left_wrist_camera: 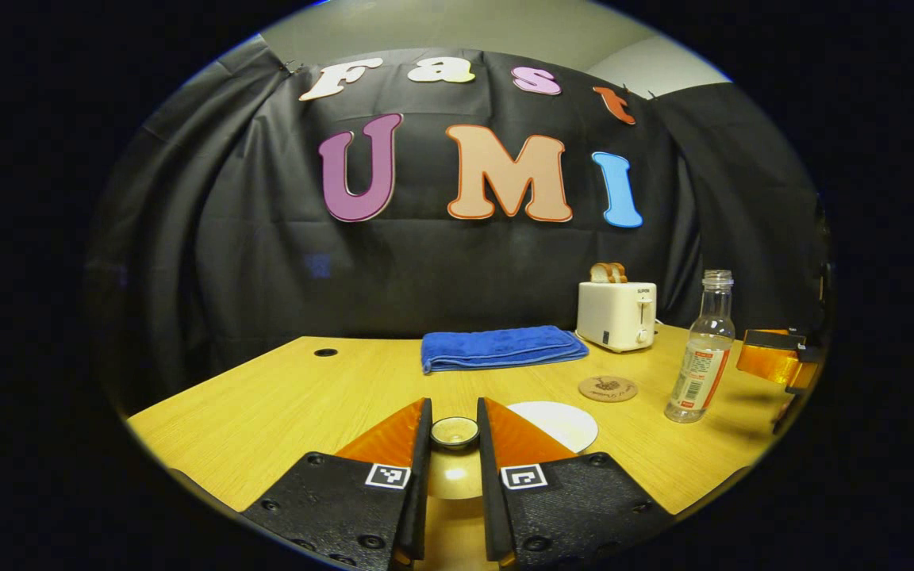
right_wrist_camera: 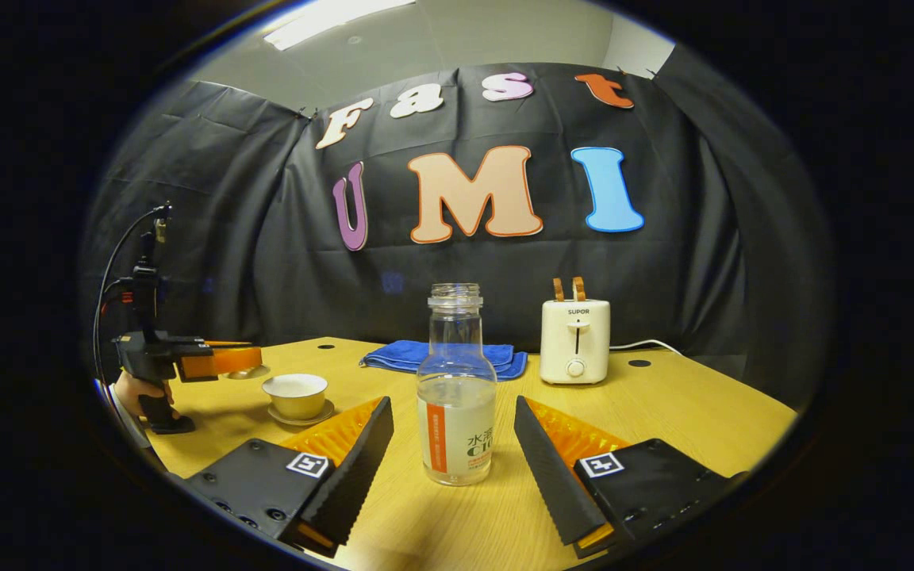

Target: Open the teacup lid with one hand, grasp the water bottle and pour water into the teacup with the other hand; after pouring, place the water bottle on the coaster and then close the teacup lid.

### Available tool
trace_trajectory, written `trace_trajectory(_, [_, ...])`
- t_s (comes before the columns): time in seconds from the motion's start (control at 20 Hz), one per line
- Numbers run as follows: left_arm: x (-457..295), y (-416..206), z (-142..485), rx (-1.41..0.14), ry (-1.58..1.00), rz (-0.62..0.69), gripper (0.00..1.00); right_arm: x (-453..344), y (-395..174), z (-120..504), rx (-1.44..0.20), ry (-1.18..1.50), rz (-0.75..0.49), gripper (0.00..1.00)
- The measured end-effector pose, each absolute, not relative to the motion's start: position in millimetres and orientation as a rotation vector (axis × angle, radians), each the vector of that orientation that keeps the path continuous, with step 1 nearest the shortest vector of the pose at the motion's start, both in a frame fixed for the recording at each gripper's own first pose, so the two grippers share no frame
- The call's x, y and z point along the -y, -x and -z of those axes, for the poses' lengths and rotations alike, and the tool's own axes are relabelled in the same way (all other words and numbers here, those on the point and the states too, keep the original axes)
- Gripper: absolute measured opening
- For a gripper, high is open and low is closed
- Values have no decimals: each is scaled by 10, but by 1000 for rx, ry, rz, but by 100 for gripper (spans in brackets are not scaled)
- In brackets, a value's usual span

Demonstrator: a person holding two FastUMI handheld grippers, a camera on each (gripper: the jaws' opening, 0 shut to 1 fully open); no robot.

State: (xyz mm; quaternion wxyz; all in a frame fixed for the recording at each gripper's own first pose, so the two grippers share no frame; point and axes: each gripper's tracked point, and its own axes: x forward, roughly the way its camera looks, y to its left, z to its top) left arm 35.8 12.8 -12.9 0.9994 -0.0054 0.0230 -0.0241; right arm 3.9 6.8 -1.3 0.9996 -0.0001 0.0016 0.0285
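My left gripper [left_wrist_camera: 454, 406] is shut on the knob of the pale teacup lid [left_wrist_camera: 455, 433] and holds it up off the cup. The right gripper view has that left gripper [right_wrist_camera: 228, 361] with the lid [right_wrist_camera: 249, 371] left of the open white teacup [right_wrist_camera: 296, 394], which sits on its saucer. The cup's white top [left_wrist_camera: 558, 423] peeks out past my finger. An uncapped clear water bottle [right_wrist_camera: 456, 396], partly full, stands between the fingers of my open right gripper [right_wrist_camera: 452, 404], untouched. The left gripper view has the bottle [left_wrist_camera: 703, 357] beside the round brown coaster [left_wrist_camera: 608, 388].
A folded blue towel [left_wrist_camera: 501, 347] and a white toaster [left_wrist_camera: 617, 315] with bread slices stand at the back of the wooden table [left_wrist_camera: 266, 412]. A hand [right_wrist_camera: 136, 392] holds the left gripper's handle. The right gripper [left_wrist_camera: 778, 361] shows at the table's right edge.
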Motion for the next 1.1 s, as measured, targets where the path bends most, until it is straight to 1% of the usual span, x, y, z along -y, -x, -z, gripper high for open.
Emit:
trace_trajectory(0.1, [-211, -344, 136, -51, 9, 33, 27, -61, -82, 16, -9, 0, -58, 99])
trace_trajectory(0.15, [-240, -347, 144, -55, 10, 28, 27, -61, -134, 29, -12, 1, -56, 96])
trace_trajectory(0.2, [-279, -349, 147, -58, 9, 21, 27, -66, -196, 49, -24, 1, -54, 99])
trace_trajectory(0.25, [-324, -346, 144, -59, 11, 12, 27, -70, -249, 78, -40, 1, -52, 96])
trace_trajectory(0.3, [-350, -345, 143, -58, 11, 7, 27, -78, -295, 117, -62, 3, -52, 98])
trace_trajectory(0.4, [-395, -337, 135, -54, 9, 4, 27, -113, -386, 175, -106, 10, -53, 98])
trace_trajectory(0.45, [-414, -331, 137, -53, 11, 4, 27, -117, -417, 197, -119, 12, -49, 96])
trace_trajectory(0.5, [-441, -324, 134, -53, 11, 1, 27, -114, -453, 217, -132, 14, -42, 97])
trace_trajectory(0.55, [-477, -315, 140, -52, 8, -3, 27, -108, -476, 236, -144, 13, -40, 95])
trace_trajectory(0.6, [-510, -311, 122, -46, 9, -6, 26, -114, -505, 255, -155, 12, -35, 98])
trace_trajectory(0.8, [-607, -271, 112, -38, 8, -25, 27, -97, -590, 359, -213, 21, -11, 98])
trace_trajectory(0.9, [-617, -257, 103, -33, 7, -33, 27, -99, -608, 378, -235, 29, -7, 94])
trace_trajectory(0.95, [-615, -252, 100, -30, 6, -34, 27, -103, -631, 389, -234, 35, -6, 83])
trace_trajectory(1.0, [-613, -251, 94, -28, 8, -35, 26, -115, -633, 388, -239, 45, -2, 82])
trace_trajectory(1.1, [-613, -245, 101, -32, 6, -36, 27, -136, -645, 389, -240, 66, 6, 82])
